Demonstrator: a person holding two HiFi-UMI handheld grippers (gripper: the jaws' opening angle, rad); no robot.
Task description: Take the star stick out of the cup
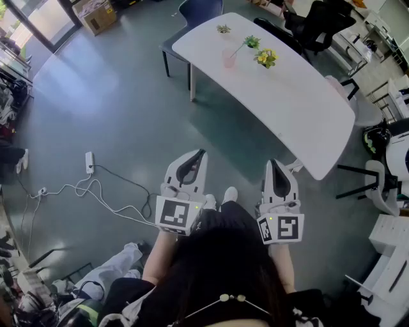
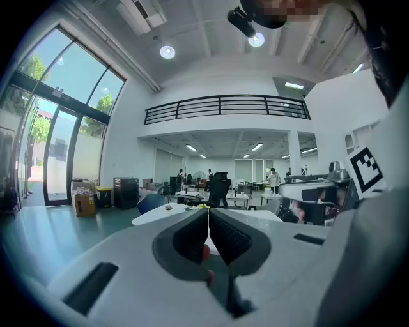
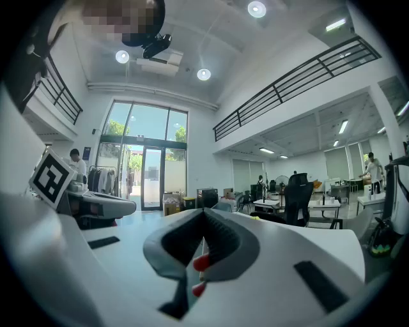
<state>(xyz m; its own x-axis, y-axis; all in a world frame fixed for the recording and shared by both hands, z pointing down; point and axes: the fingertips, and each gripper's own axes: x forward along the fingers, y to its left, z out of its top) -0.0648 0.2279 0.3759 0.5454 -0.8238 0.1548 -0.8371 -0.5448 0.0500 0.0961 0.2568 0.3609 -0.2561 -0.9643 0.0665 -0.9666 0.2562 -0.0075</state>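
Note:
A pink cup stands on the far part of a white table. A stick topped with a green star leans out of the cup to the right. Both grippers hang well short of the table, above the floor in front of the person. My left gripper is shut with nothing between its jaws, and so is my right gripper. In the left gripper view the jaws meet in a thin line, with the table far behind. In the right gripper view the gripper is shut and empty too.
A small green plant and yellow flowers share the table. A blue chair and black chairs stand around it. A power strip with white cables lies on the floor at left. Another person's legs are at bottom left.

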